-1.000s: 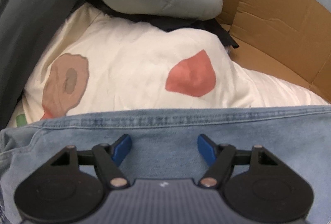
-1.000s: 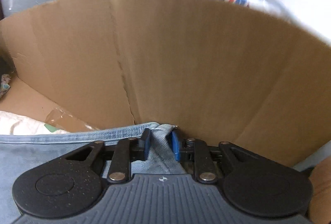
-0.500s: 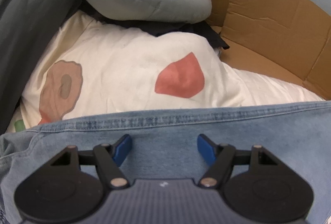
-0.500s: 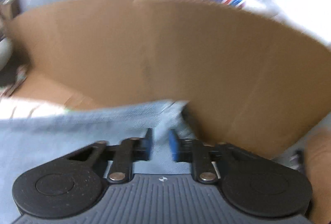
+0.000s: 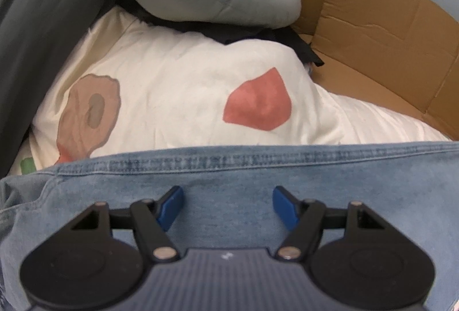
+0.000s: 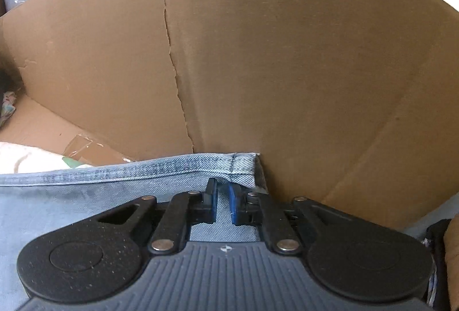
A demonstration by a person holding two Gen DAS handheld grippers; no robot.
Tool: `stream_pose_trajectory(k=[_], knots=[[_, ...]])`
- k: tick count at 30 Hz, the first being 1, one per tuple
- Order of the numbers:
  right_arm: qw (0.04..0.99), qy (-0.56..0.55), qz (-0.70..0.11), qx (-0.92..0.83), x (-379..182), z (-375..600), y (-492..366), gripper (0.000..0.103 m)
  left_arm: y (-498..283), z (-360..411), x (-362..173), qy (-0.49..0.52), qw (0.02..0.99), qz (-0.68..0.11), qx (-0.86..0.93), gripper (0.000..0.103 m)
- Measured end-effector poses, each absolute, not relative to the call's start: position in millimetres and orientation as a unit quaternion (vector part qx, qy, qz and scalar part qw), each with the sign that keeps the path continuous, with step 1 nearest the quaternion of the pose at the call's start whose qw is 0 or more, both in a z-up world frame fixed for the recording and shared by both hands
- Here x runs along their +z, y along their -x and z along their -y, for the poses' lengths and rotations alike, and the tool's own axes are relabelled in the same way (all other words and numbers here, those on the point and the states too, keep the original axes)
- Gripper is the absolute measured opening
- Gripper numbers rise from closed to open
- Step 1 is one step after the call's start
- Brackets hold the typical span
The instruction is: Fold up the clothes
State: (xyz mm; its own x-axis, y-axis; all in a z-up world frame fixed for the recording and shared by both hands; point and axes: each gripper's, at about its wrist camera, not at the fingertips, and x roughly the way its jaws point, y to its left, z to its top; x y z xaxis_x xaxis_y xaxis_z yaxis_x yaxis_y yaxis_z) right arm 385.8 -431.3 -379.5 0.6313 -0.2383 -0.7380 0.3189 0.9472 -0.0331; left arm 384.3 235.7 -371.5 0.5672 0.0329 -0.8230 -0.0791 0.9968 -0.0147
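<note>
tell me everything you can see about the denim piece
The denim garment is light blue, faded, with a double-stitched hem along its far edge. It lies spread flat over a cream printed fabric inside a cardboard box. The right gripper has just been closing and pinches its hemmed corner; the left gripper hovers open over it.

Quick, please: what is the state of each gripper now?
Left gripper: open over the denim garment, gripping nothing.
Right gripper: jaws have just been closing, now shut on the denim corner.
</note>
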Motion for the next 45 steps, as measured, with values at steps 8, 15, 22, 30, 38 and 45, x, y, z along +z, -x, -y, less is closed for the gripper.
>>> stream_pose_trajectory(k=[8,15,22,30,38,45], knots=[[0.878,-0.147,-0.424,-0.163,-381,465,-398,0.009,-392,-241,-373,0.028,0.887,-0.46,0.038,0.073],[0.877,-0.172,-0.421,-0.152,-354,468,-381,0.038,-404,-241,-377,0.033,0.885,-0.462,0.043,0.079],[0.883,-0.143,-0.423,-0.147,-352,444,-345,0.051,-408,-242,-380,0.023,0.884,-0.465,0.037,0.08],[0.891,-0.114,-0.432,-0.077,-370,373,-351,0.051,-389,-245,-367,0.044,0.892,-0.447,0.056,0.058],[0.896,-0.073,-0.437,0.04,-352,284,-366,0.051,-333,-285,-342,0.028,0.897,-0.428,0.106,0.064],[0.88,-0.046,-0.462,0.102,-366,211,-383,0.052,-311,-346,-363,0.037,0.875,-0.448,0.178,0.064]])
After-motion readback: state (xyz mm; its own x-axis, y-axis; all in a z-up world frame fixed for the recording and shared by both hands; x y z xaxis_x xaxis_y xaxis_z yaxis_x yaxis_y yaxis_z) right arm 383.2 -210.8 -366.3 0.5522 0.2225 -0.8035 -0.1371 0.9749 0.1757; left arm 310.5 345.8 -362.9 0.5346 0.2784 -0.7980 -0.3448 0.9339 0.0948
